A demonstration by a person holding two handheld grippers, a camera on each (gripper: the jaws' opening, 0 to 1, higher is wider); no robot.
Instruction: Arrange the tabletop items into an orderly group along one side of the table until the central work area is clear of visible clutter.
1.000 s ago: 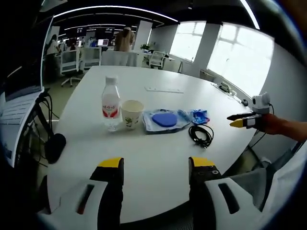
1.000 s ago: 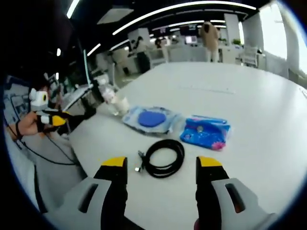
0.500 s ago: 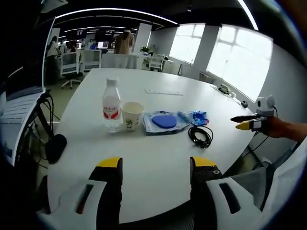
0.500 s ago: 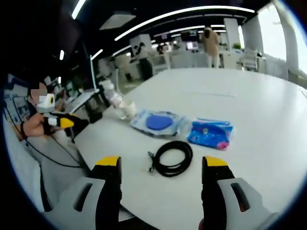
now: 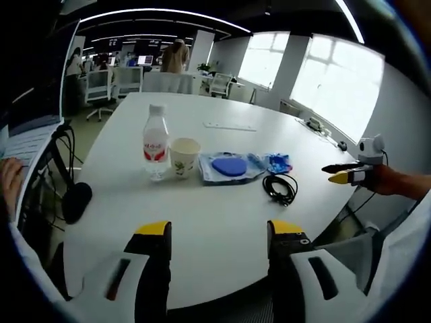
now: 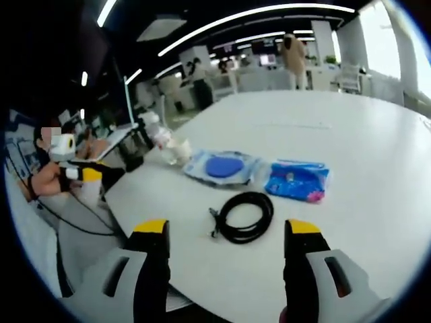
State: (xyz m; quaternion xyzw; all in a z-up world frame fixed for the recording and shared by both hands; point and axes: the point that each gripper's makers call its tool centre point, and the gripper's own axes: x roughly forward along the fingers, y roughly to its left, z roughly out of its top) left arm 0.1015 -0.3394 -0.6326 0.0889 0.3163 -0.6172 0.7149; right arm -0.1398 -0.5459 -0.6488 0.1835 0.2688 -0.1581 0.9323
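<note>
On the white round table [image 5: 202, 222] stand a water bottle [image 5: 155, 142] with a red label and a paper cup [image 5: 184, 157] beside it. To their right lie a clear bag with a blue disc [image 5: 229, 166], a blue patterned packet [image 5: 278, 162] and a coiled black cable [image 5: 283, 188]. My left gripper [image 5: 217, 232] is open over the near table edge, well short of them. In the right gripper view, my right gripper [image 6: 227, 232] is open just short of the black cable [image 6: 246, 216], with the blue packet [image 6: 298, 181], disc bag [image 6: 223, 167], cup [image 6: 176, 152] and bottle [image 6: 156, 132] beyond.
A white power strip [image 5: 230, 126] lies far across the table. A laptop [image 5: 30, 128] and dark cables sit off the left edge. Office chairs [image 5: 101, 87] and a standing person [image 5: 175, 57] are in the background. The right gripper [image 5: 350, 171] shows off the table's right edge.
Both views shifted slightly with the hands. The tabletop items have not moved. A hand has come into the left edge of the left gripper view.
</note>
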